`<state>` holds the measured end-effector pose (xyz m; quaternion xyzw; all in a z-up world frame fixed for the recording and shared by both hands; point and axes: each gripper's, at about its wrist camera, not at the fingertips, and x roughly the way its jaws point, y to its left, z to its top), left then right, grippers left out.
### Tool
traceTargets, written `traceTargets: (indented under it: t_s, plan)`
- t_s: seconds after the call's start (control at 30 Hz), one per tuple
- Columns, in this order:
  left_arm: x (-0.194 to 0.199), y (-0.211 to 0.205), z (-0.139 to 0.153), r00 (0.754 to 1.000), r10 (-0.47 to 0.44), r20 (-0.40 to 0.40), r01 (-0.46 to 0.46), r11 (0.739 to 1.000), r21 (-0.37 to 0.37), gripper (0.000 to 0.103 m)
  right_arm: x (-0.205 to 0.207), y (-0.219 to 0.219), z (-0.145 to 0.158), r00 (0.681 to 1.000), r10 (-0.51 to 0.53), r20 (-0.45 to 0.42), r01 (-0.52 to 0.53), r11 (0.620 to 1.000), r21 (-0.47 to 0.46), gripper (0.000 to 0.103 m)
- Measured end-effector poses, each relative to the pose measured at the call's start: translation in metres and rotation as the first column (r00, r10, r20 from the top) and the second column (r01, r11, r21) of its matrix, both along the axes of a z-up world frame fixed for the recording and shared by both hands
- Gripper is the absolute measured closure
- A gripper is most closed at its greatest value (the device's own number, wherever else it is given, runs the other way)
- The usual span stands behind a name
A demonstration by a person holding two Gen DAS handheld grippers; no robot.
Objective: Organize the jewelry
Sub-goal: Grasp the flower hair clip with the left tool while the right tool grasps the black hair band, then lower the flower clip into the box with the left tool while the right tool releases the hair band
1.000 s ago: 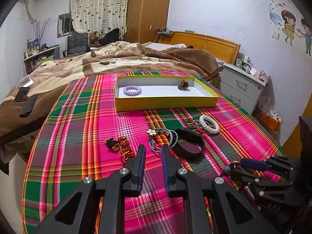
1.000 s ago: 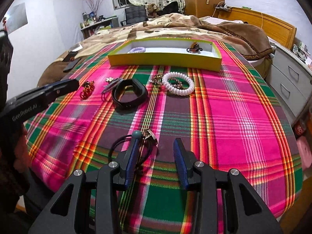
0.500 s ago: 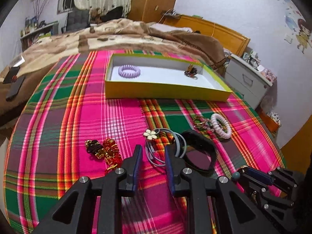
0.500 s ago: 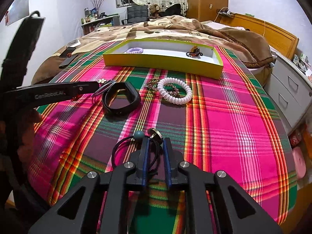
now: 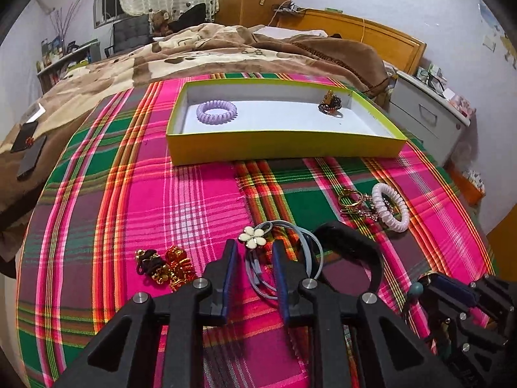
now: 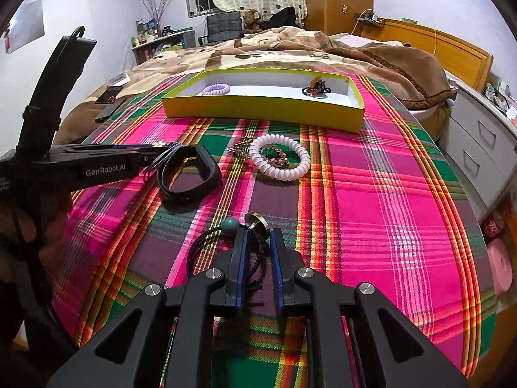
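Note:
A yellow tray (image 5: 284, 144) (image 6: 261, 110) holds a lilac coil tie (image 5: 216, 112) and a dark beaded piece (image 5: 329, 103). My left gripper (image 5: 253, 252) is open, its fingers on either side of grey-blue hair ties with a white flower (image 5: 253, 237). My right gripper (image 6: 258, 242) is shut on black hair ties with a teal bead (image 6: 231, 226) and a gold charm (image 6: 257, 221). A black band (image 5: 349, 252) (image 6: 187, 174), a white coil tie (image 5: 389, 207) (image 6: 279, 161) and red-gold ornaments (image 5: 164, 266) lie on the plaid cloth.
A gold keyring piece (image 5: 352, 199) lies beside the white coil tie. The bed with a brown blanket (image 5: 226, 51) lies behind the tray. A white drawer unit (image 5: 429, 119) stands at the right. Dark phones (image 5: 27, 152) lie at the left.
My left gripper has moved forward and now straddles the grey-blue flower ties. My right gripper closed from open onto the black hair ties.

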<state>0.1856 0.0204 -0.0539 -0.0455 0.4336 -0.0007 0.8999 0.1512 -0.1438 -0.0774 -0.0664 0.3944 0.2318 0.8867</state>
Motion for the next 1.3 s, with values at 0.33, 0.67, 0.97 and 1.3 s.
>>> traceTargets:
  t_s: [0.33, 0.67, 0.97, 1.3]
  plan:
    - [-0.014, 0.002, 0.006, 0.999, -0.02, 0.035, 0.021, 0.999, -0.03, 0.092, -0.002, -0.007, 0.005, 1.0, -0.023, 0.003, 0.023, 1.0, 0.004, 0.089]
    - [-0.042, 0.007, 0.03, 0.992, -0.032, 0.124, 0.041, 0.997, -0.072, 0.092, -0.007, -0.01, 0.018, 0.999, -0.036, 0.02, 0.036, 0.999, 0.035, 0.089]
    - [-0.052, 0.008, 0.048, 0.982, -0.042, 0.183, 0.055, 0.996, -0.065, 0.092, -0.004, -0.017, 0.035, 0.997, -0.069, 0.046, 0.066, 0.996, 0.068, 0.089]
    - [-0.035, 0.015, 0.064, 0.975, -0.054, 0.215, 0.063, 0.997, -0.037, 0.092, 0.02, -0.018, 0.055, 0.992, -0.094, 0.09, 0.087, 0.993, 0.079, 0.089]
